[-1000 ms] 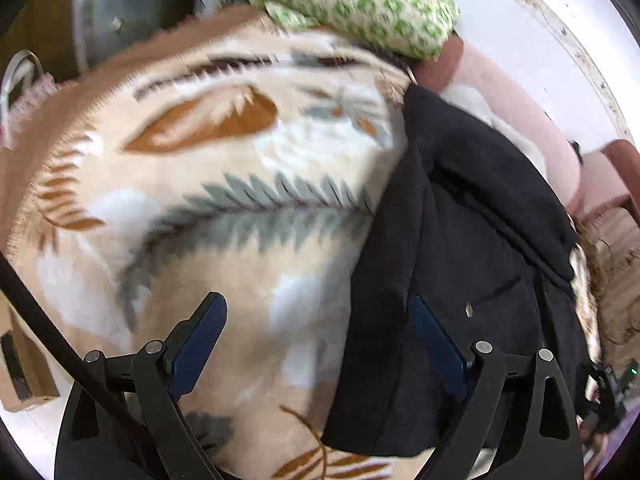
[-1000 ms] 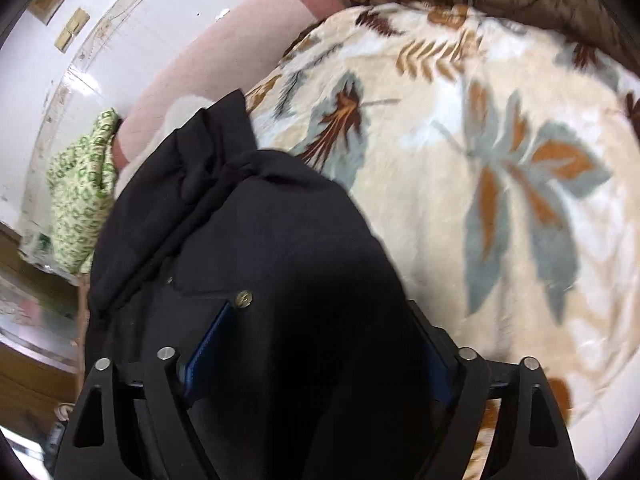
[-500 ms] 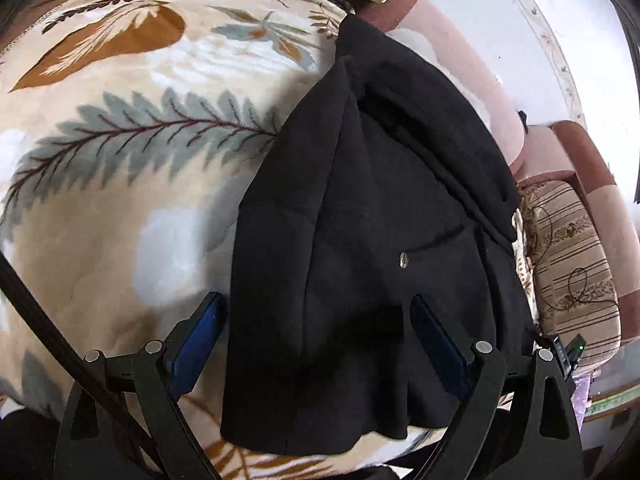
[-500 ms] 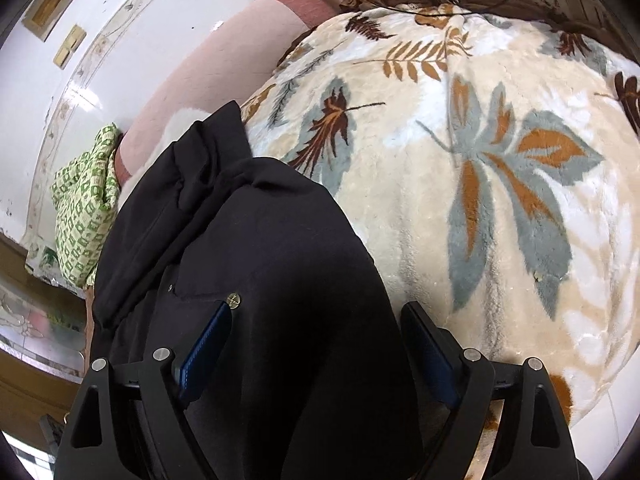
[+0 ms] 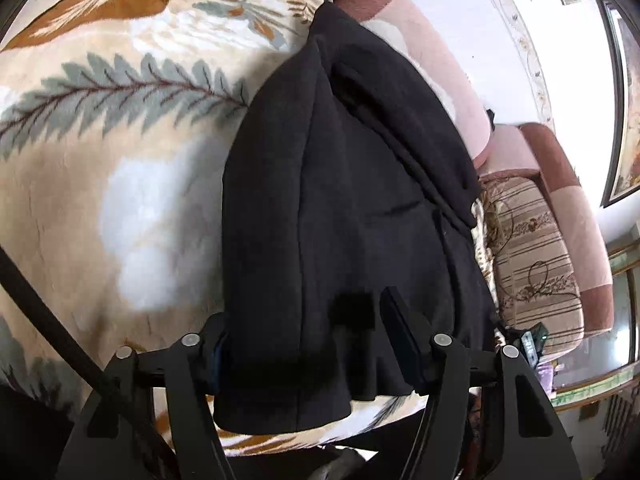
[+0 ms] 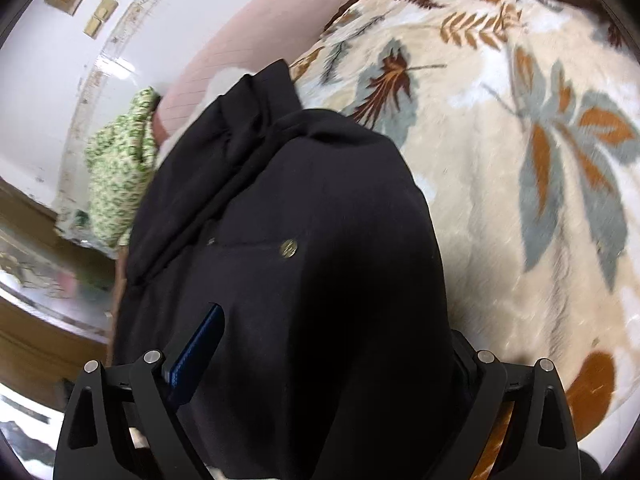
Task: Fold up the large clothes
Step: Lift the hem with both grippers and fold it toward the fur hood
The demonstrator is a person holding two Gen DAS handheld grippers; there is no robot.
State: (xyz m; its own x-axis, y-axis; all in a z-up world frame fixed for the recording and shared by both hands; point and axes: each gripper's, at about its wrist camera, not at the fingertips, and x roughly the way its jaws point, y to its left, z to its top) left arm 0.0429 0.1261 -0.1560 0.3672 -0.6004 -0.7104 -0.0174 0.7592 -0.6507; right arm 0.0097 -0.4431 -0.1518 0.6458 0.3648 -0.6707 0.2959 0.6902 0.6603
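A black hooded jacket [image 5: 340, 208] lies folded lengthwise on a cream leaf-patterned blanket [image 5: 120, 140]; it also shows in the right wrist view [image 6: 304, 248] with a brass snap. My left gripper [image 5: 308, 340] has its jaws around the jacket's near hem, cloth bunched between them and covering the left pad. My right gripper [image 6: 332, 344] straddles the near end of the jacket, its fingers wide apart; the cloth drapes over the right finger and its tip is hidden.
A pink sofa back [image 5: 432, 64] runs behind the jacket. A green patterned cloth [image 6: 116, 160] lies at the far end. A striped cushion [image 5: 532, 256] sits to the right of the jacket in the left wrist view.
My left gripper moved right onto the jacket and its jaws narrowed around the hem. My right gripper moved forward over the jacket, which now covers its right finger.
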